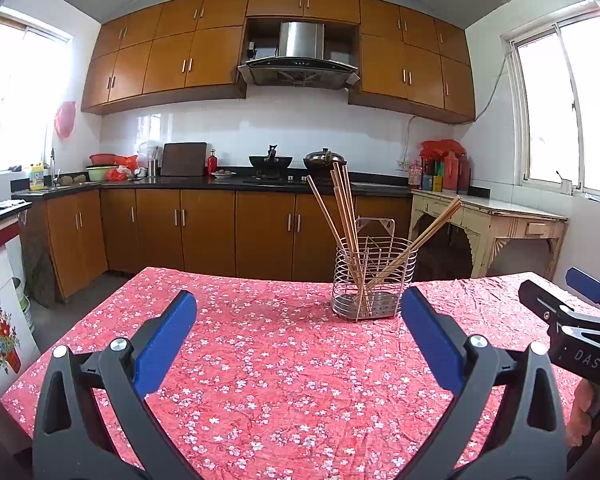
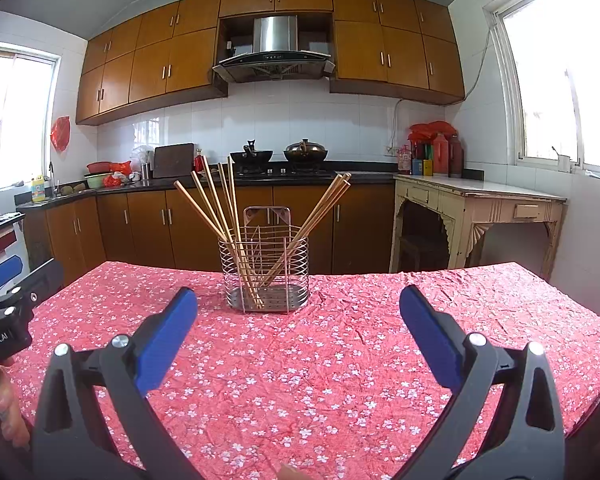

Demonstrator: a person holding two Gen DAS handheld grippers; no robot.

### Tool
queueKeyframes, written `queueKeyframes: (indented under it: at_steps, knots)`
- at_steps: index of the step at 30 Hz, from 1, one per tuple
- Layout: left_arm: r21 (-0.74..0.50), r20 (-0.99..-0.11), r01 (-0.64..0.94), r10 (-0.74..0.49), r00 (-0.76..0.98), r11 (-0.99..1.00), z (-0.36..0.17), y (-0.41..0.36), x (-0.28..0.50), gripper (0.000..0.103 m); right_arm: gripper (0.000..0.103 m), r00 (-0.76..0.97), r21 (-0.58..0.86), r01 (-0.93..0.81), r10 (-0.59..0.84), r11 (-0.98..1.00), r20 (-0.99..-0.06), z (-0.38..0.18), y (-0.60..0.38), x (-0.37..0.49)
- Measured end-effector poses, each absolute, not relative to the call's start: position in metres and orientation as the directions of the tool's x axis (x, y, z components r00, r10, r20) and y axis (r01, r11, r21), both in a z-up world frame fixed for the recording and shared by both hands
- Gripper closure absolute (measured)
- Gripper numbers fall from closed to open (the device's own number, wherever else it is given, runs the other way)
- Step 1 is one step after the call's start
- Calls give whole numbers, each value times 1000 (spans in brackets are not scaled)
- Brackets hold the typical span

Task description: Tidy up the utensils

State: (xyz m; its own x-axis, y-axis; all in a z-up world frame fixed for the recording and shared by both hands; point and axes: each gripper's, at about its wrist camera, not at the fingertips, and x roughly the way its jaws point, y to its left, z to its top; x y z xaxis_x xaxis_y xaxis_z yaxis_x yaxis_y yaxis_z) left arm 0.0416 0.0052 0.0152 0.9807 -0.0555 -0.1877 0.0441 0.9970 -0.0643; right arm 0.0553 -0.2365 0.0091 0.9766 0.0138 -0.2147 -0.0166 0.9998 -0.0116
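Right wrist view: nine chopsticks (image 2: 236, 216) stand tips-down, fanning upward, in one wire holder (image 2: 265, 276); both hand-held grippers (image 2: 298, 312) (image 1: 298, 312) spread, empty.

Brown wood cabinets (image 1: 180, 56) line white-tiled walls (image 2: 300, 120); bright windows (image 2: 560, 80) flank the kitchen.

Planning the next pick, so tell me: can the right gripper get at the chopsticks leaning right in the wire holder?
Probably yes. The right gripper is open and empty, facing the wire holder across bare tablecloth. The right-leaning chopsticks stick out above the rim, unobstructed.
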Motion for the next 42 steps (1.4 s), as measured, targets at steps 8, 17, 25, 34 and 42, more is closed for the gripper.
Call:
queueKeyframes:
  at_steps: [8, 17, 25, 34, 42]
  knots:
    - [-63, -189, 46, -57, 980, 997, 15, 3, 41, 2, 4, 978, -12, -13, 11, 1000, -210, 10, -236, 55]
    - [-64, -189, 50, -61, 980, 997, 16, 2, 41, 2, 4, 978, -12, -12, 9, 1000, -207, 11, -236, 53]
    - [-62, -191, 49, -60, 980, 997, 17, 0, 41, 2, 4, 979, -8, -10, 8, 1000, -205, 11, -237, 51]
    - [-59, -188, 46, -56, 981, 997, 17, -1, 42, 2, 4, 978, -10, -12, 10, 1000, -208, 11, -236, 51]
    - [-58, -187, 47, -57, 981, 997, 17, -2, 41, 2, 4, 978, -9, -13, 10, 1000, -207, 11, -237, 51]
